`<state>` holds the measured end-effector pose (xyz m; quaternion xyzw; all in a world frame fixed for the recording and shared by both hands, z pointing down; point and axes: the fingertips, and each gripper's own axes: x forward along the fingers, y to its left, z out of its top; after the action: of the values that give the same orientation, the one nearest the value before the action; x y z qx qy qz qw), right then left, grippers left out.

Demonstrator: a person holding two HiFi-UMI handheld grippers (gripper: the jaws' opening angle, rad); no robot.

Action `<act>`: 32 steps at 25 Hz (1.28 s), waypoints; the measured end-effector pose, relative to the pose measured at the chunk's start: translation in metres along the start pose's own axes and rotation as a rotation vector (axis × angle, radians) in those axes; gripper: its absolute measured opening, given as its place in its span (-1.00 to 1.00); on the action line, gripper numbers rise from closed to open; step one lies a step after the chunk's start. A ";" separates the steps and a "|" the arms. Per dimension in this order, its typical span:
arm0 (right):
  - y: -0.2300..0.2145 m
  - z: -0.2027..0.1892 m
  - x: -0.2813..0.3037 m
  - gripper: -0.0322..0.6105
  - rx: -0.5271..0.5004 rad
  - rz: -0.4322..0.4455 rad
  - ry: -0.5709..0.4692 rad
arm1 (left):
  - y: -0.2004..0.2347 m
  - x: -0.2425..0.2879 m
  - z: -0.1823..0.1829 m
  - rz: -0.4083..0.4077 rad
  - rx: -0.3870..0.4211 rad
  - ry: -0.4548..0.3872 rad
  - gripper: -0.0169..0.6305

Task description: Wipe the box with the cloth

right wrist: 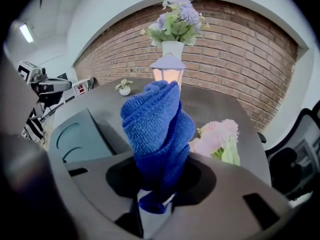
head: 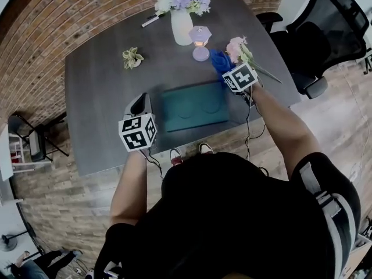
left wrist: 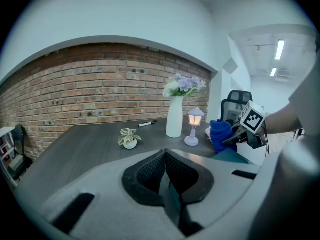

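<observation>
In the head view, the teal box (head: pixel 195 105) lies flat by the table's (head: pixel 96 97) front edge. The left gripper (head: pixel 140 104) is just beside the box's left side, with wide tabletop stretching leftward. The right gripper (head: pixel 225 65) hangs over its far right corner with the blue cloth (head: pixel 218 60).

In the left gripper view, the jaws are pressed together on nothing.

In the right gripper view, the jaws clamp the bunched cloth, and pink flowers (right wrist: pixel 220 136) lie close on the right.

Dark grey table (head: pixel 99 97), seen from above. Near edge, centre: flat teal box (head: pixel 195 105) lying on the top. Towards the far edge: white vase (head: pixel 182 27) of lilac and white flowers, upright, with a small lit lantern (head: pixel 200 42) just beside it. Left, well apart: potted plant (head: pixel 132 57). Far edge: marker (head: pixel 150 21). Right side: pink flowers (head: pixel 241 51) lying flat
</observation>
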<state>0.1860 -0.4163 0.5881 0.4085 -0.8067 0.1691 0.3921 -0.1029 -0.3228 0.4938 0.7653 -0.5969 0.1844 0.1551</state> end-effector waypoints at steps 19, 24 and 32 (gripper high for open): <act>0.041 -0.040 -0.043 -0.52 0.082 -0.040 0.013 | -0.016 -0.021 -0.018 -0.114 0.024 0.009 -0.92; 0.066 -0.066 -0.071 -0.52 0.153 -0.096 0.025 | -0.009 -0.046 -0.033 -0.171 0.032 0.008 -0.92; 0.107 -0.109 -0.110 -0.52 0.269 -0.179 0.021 | -0.003 -0.078 -0.063 -0.249 0.033 0.014 -0.92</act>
<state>0.1946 -0.2284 0.5773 0.5258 -0.7330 0.2442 0.3559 -0.1230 -0.2263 0.5126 0.8345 -0.4932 0.1789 0.1685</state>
